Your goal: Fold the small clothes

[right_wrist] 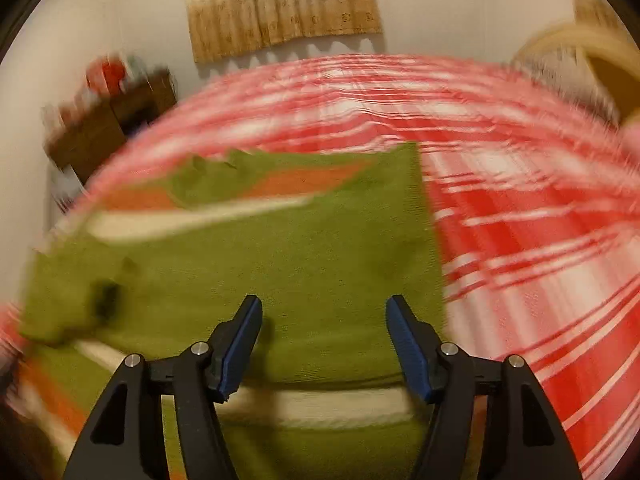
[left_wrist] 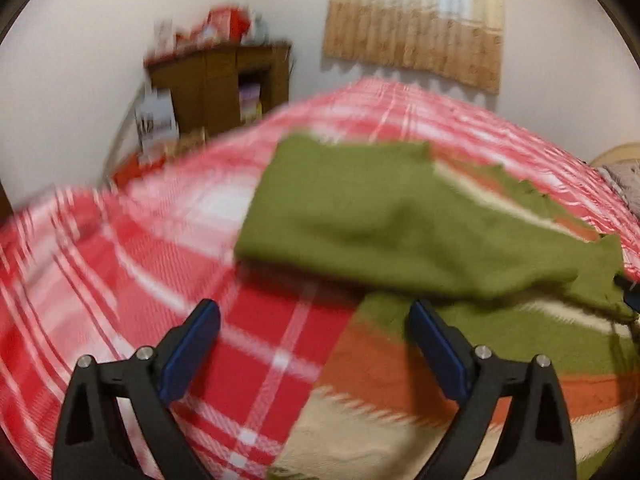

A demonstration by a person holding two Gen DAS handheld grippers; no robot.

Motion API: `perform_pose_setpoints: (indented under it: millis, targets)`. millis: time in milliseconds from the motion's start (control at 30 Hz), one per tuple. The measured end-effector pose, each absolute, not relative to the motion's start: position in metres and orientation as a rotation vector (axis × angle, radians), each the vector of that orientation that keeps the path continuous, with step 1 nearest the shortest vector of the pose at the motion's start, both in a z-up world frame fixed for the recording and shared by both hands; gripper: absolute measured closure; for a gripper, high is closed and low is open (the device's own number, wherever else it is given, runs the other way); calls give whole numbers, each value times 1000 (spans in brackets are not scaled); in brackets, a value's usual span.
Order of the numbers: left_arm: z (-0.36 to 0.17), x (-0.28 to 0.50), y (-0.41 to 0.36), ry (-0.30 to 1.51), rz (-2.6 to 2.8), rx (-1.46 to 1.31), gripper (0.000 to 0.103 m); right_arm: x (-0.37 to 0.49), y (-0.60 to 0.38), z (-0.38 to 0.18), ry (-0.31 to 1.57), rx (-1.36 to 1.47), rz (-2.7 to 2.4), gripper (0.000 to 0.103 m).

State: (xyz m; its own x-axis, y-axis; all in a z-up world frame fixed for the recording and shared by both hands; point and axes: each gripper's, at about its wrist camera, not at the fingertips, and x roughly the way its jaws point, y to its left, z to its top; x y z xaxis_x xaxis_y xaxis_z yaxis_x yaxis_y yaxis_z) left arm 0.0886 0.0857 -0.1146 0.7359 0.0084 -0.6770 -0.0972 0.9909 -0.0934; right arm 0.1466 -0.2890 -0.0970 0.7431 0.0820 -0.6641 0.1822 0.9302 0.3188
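Garment (left_wrist: 384,216): olive green, with orange and cream bands, zigzag edge between orange and cream. Bed cover (left_wrist: 132,264): red/white/pink plaid. Gripper fingers (right_wrist: 240,348): black, blue pads. Curtain (right_wrist: 280,8): tan lower, cream upper, small motifs. Cabinet (left_wrist: 216,84): brown wood. Walls white.

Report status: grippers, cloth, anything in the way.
Left gripper open, empty. Right gripper open, empty, over the cloth. Cloth folded over on the bedspread. Nothing in the way.
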Motion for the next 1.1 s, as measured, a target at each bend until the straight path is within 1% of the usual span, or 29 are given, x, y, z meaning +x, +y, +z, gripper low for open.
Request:
perform_pose_setpoints:
  millis: [33, 100, 167, 233, 367, 400, 433, 467, 500, 600, 667, 767, 967, 1033, 1100]
  targets:
    - [-111, 87, 83, 718, 52, -133, 3, 147, -279, -93, 717, 445, 9, 38]
    - [-111, 91, 78, 732, 53, -122, 0, 160, -248, -87, 725, 432, 80, 38]
    - [-112, 93, 69, 740, 75, -72, 0, 176, -222, -85, 749, 387, 130, 38]
    - [-112, 91, 70, 737, 69, -78, 0, 194, -196, -88, 770, 343, 158, 38]
    - [-115, 88, 76, 731, 57, -96, 0, 224, -157, -110, 882, 255, 189, 38]
    - [-116, 89, 77, 731, 59, -94, 0, 224, -147, -110, 869, 197, 171, 38]
    - [-115, 88, 76, 729, 60, -92, 0, 222, -139, -109, 845, 127, 159, 49]
    - [-116, 88, 77, 728, 59, -93, 0, 221, -131, -108, 843, 78, 169, 82]
    - [-117, 89, 79, 727, 57, -97, 0, 221, -126, -109, 852, 55, 176, 97]
    - [-117, 90, 80, 727, 57, -97, 0, 220, -122, -101, 837, 44, 173, 98]
    - [-117, 93, 81, 726, 55, -100, 0, 219, -121, -86, 816, 64, 198, 98]
    - [-118, 94, 81, 726, 57, -99, 0, 217, -116, -43, 741, 52, 231, 98]
    - [-117, 94, 82, 726, 58, -103, 0, 212, -115, 61, 514, 23, 216, 98]
    - [-117, 94, 82, 726, 58, -103, 0, 207, -129, 85, 446, -7, 165, 98]
    - [-117, 94, 82, 725, 59, -103, 0, 203, -149, 95, 416, -19, 112, 98]
